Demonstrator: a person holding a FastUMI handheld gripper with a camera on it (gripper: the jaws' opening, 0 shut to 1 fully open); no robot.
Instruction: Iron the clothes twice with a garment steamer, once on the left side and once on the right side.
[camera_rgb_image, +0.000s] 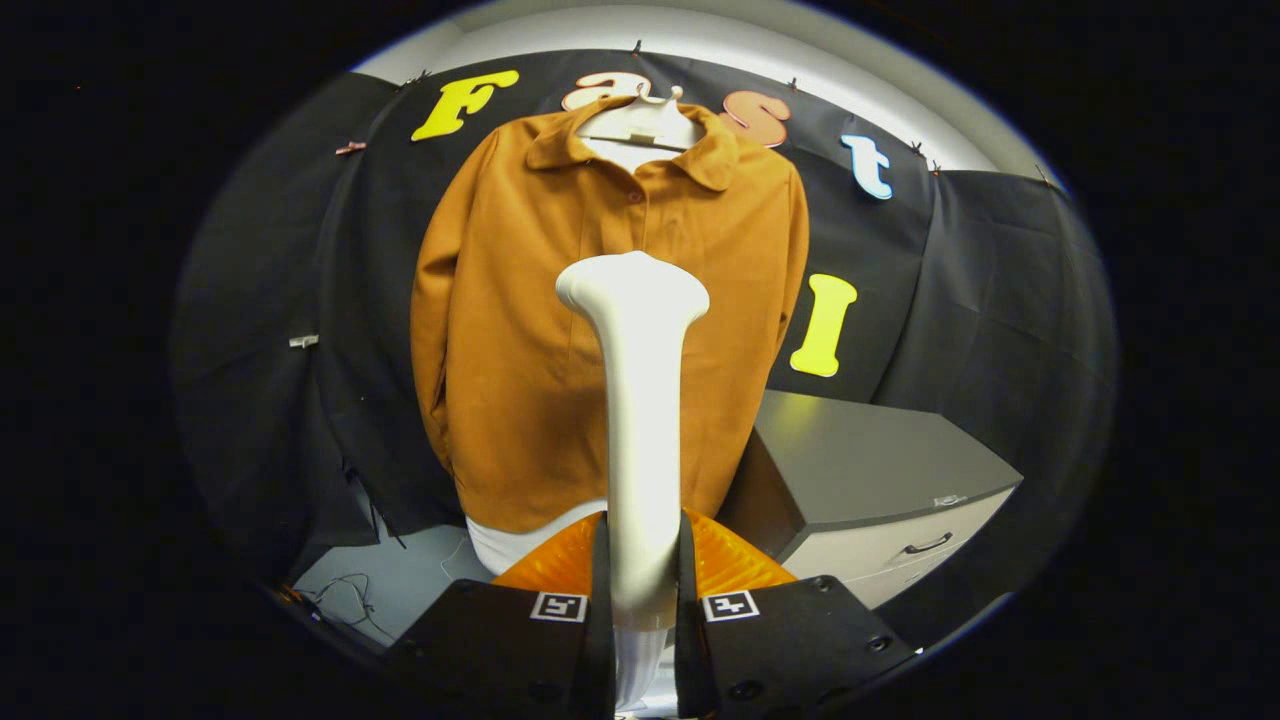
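Note:
A brown collared shirt (520, 330) hangs on a white hanger (642, 122) against the black booth wall, facing me. A white garment steamer (640, 400) stands upright between my fingers, its flared head (632, 285) level with the shirt's chest, near the button line. My gripper (640, 590) is shut on the steamer's handle, both fingers pressing its sides. The steamer hides the middle strip of the shirt. Whether the head touches the cloth I cannot tell.
A grey cabinet (870, 470) with a drawer handle stands low to the right of the shirt. Thin cables (350, 595) lie on the pale floor at the lower left. A white cloth (510, 545) shows under the shirt's hem.

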